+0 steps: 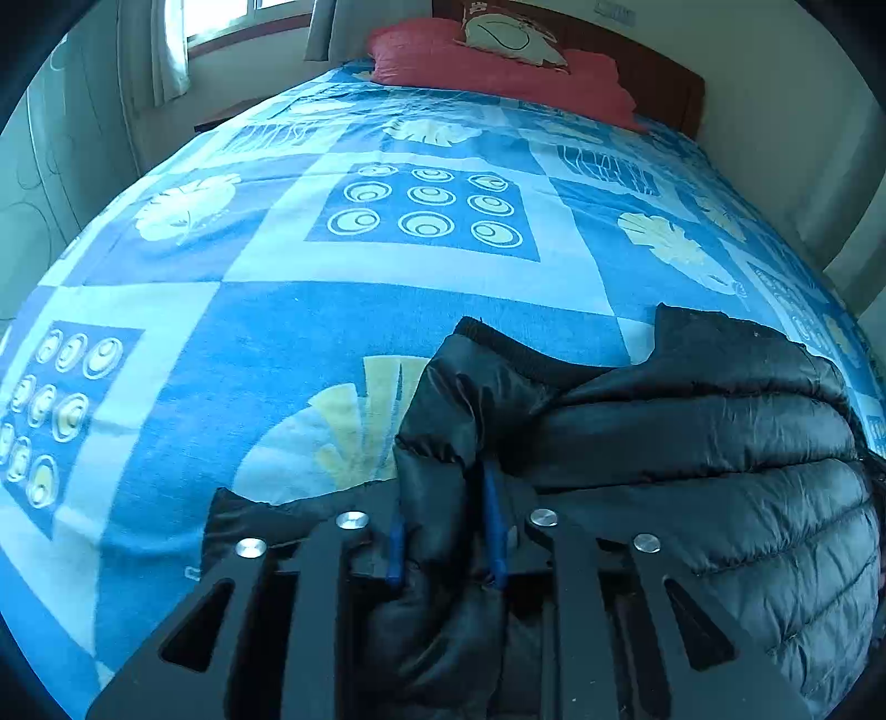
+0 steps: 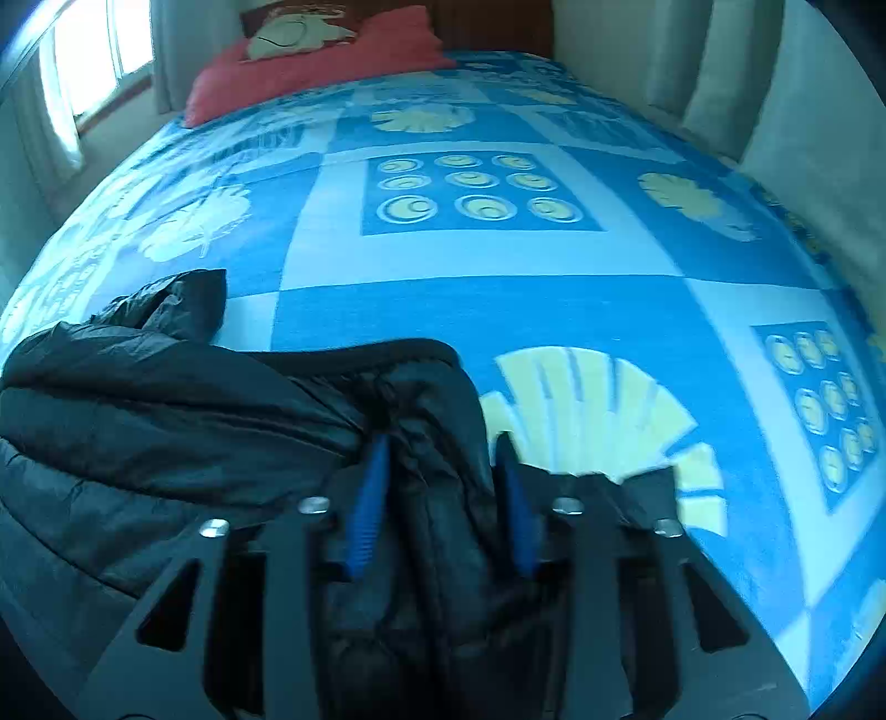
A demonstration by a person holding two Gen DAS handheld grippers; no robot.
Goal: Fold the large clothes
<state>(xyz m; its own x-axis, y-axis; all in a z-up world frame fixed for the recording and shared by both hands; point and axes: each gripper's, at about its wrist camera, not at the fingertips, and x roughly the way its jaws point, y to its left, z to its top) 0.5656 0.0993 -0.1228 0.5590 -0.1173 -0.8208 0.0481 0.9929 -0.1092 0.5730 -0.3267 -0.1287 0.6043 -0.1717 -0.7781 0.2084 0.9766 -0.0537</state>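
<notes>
A black quilted puffer jacket [image 1: 692, 432] lies bunched on the blue patterned bedspread [image 1: 332, 310], at the lower right of the left wrist view. My left gripper [image 1: 443, 498] straddles a raised fold at the jacket's left edge, and its blue pads [image 1: 494, 526] stand a little apart with the fabric between them. In the right wrist view the jacket [image 2: 166, 410] fills the lower left. My right gripper [image 2: 443, 448] stands over the jacket's right edge, its blue pads [image 2: 365, 509] wide apart and a loose fold lying between them.
The bedspread [image 2: 498, 310] stretches flat ahead toward a red pillow [image 1: 470, 61] with a printed cushion at the wooden headboard [image 1: 664, 77]. A curtained window [image 1: 171, 50] is at the far left. A pale wall [image 2: 803, 166] runs along the bed's right side.
</notes>
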